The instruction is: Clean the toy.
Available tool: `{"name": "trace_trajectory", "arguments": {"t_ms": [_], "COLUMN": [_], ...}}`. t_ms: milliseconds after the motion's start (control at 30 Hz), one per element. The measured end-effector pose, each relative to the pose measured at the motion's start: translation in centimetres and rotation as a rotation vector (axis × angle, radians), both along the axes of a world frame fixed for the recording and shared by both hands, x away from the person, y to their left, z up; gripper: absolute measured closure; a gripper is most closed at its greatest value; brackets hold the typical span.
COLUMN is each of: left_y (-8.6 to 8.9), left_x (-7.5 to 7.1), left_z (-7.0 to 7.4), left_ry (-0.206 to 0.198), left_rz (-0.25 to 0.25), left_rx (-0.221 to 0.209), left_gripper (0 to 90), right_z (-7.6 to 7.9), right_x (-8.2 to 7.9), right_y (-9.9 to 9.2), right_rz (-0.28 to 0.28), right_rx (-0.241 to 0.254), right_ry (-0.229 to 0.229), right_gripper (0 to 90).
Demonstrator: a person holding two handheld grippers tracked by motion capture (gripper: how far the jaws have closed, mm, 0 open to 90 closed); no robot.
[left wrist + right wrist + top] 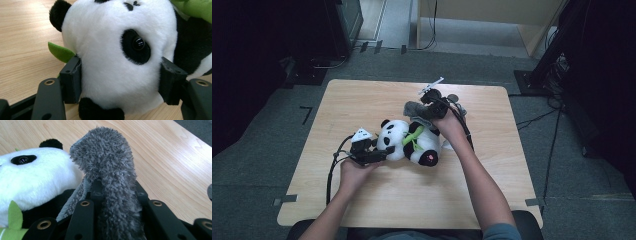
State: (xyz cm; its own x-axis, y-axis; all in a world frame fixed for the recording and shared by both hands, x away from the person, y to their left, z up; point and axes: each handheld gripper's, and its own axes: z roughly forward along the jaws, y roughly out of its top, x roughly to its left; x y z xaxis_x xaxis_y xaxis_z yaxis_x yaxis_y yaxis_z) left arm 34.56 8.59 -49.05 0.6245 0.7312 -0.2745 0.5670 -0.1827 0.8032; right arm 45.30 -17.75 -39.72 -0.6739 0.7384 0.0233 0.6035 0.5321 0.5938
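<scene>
A black-and-white panda plush point(412, 142) with a green leaf point(413, 136) on its chest lies in the middle of the wooden table point(362, 100). My left gripper point(379, 154) comes in from the left. In the left gripper view its pads point(72, 80) press on both sides of the panda's white head point(117, 50), so the left gripper point(121, 75) is shut on it. My right gripper point(426, 111) sits just behind the panda, shut on a grey fuzzy cloth point(414, 109). That cloth point(110, 165) stands up from between the right gripper's point(117, 187) jaws, beside the panda point(37, 175).
Bare table top lies to the left, right and front of the panda. Cables trail from both grippers over the table. Grey carpet point(562, 165) surrounds the table, with dark equipment and floor cables at the far left and right.
</scene>
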Motion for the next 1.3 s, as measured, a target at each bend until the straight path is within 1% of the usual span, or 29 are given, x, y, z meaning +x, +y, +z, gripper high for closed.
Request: {"name": "trace_trajectory", "arguments": {"t_ms": [67,167,233,267,367,433,500,567,633,667,700,733,767,800,833,867,933,967,1000,1033,1067,1100,1133,1200,1233,1267,1300], "left_y": [0.0,0.1,0.2,0.2,0.1,0.1,0.2,0.2,0.2,0.2,0.2,0.2,0.2,0.2,0.2,0.2,0.2,0.2,0.2,0.2,0.2,0.2,0.2,0.2,0.2,0.2,0.2], "left_x": [0.0,-0.1,0.0,0.0,-0.1,-0.1,-0.1,-0.1,-0.1,-0.1,-0.1,-0.1,0.0,0.0,0.0,0.0,0.0,0.0,0.0,0.0,0.0,0.0,0.0,0.0,0.0,0.0,0.0], "left_z": [0.0,0.0,0.0,0.0,0.0,0.0,0.0,0.0,0.0,0.0,0.0,0.0,-0.1,-0.1,-0.1,-0.1,-0.1,-0.1,-0.1,0.0,0.0,0.0,0.0,0.0,0.0,0.0,0.0], "left_ry": [0.001,-0.007,-0.009,-0.008,-0.009,-0.009,-0.008,-0.009,-0.009,-0.009,-0.008,-0.008,-0.007,-0.005,-0.003,-0.005,-0.006,-0.006,-0.006,-0.005,-0.005,-0.004,-0.002,0.005,0.009,0.009,0.011], "left_rz": [-0.001,-0.014,-0.018,-0.016,-0.012,-0.013,-0.015,-0.016,-0.019,-0.019,-0.018,-0.017,-0.015,-0.013,-0.013,-0.012,-0.014,-0.014,-0.014,-0.013,-0.013,-0.012,-0.011,-0.009,-0.007,-0.005,-0.005], "left_rx": [-0.002,-0.004,-0.011,-0.014,-0.017,-0.02,-0.017,-0.017,-0.015,-0.016,-0.016,-0.017,-0.018,-0.02,-0.022,-0.022,-0.016,-0.015,-0.014,-0.015,-0.014,-0.015,-0.015,-0.012,-0.015,-0.017,-0.015], "left_gripper": [31.7,30.5,29.8,29.5,28.7,27.9,26.9,26.4,25.8,25.8,25.7,25.7,25.7,25.8,25.8,26.0,26.9,27.7,28.1,28.5,28.8,29.0,29.3,30.3,30.8,31.3,31.8], "right_z": [0.2,1.0,1.6,2.0,2.5,2.7,2.5,2.0,1.2,0.9,0.5,0.1,-0.3,-0.8,-0.8,-0.8,-0.6,-0.4,-0.2,0.1,0.2,0.2,0.1,-0.7,-0.9,-1.1,-1.1], "right_x": [-0.1,-0.3,-0.5,-0.7,-0.9,-1.1,-1.2,-1.2,-1.1,-1.2,-1.2,-1.1,-1.0,-0.9,-0.9,-0.9,-1.0,-1.1,-1.3,-1.4,-1.6,-1.6,-1.7,-1.8,-1.8,-1.7,-1.6], "right_y": [-0.1,0.3,0.9,1.4,2.7,3.9,5.1,6.2,7.1,7.4,7.7,8.0,8.2,8.4,8.4,8.3,8.1,8.0,8.0,8.0,8.1,8.2,8.4,8.7,8.6,8.3,8.0], "right_rz": [0.005,0.017,0.026,0.037,0.072,0.099,0.127,0.156,0.174,0.178,0.189,0.197,0.208,0.209,0.206,0.203,0.202,0.205,0.213,0.223,0.238,0.243,0.249,0.258,0.254,0.246,0.227], "right_rx": [-0.001,0.045,0.061,0.068,0.097,0.119,0.124,0.126,0.136,0.139,0.145,0.144,0.138,0.116,0.11,0.122,0.153,0.155,0.161,0.181,0.204,0.206,0.189,0.122,0.124,0.143,0.142], "right_ry": [-0.019,-0.04,-0.056,-0.071,-0.088,-0.082,-0.07,-0.055,-0.027,-0.02,-0.013,-0.004,0.01,0.023,0.015,0.008,0.025,0.018,0.009,0.009,0.015,0.021,0.027,0.031,0.028,0.024,0.022], "right_gripper": [70.8,71.1,71.1,70.8,70.3,70.3,69.8,68.9,68.0,67.0,64.4,59.0,51.1,47.1,47.2,51.6,62.8,66.6,67.1,67.3,67.1,66.7,66.1,63.9,63.1,61.7,59.6]}}
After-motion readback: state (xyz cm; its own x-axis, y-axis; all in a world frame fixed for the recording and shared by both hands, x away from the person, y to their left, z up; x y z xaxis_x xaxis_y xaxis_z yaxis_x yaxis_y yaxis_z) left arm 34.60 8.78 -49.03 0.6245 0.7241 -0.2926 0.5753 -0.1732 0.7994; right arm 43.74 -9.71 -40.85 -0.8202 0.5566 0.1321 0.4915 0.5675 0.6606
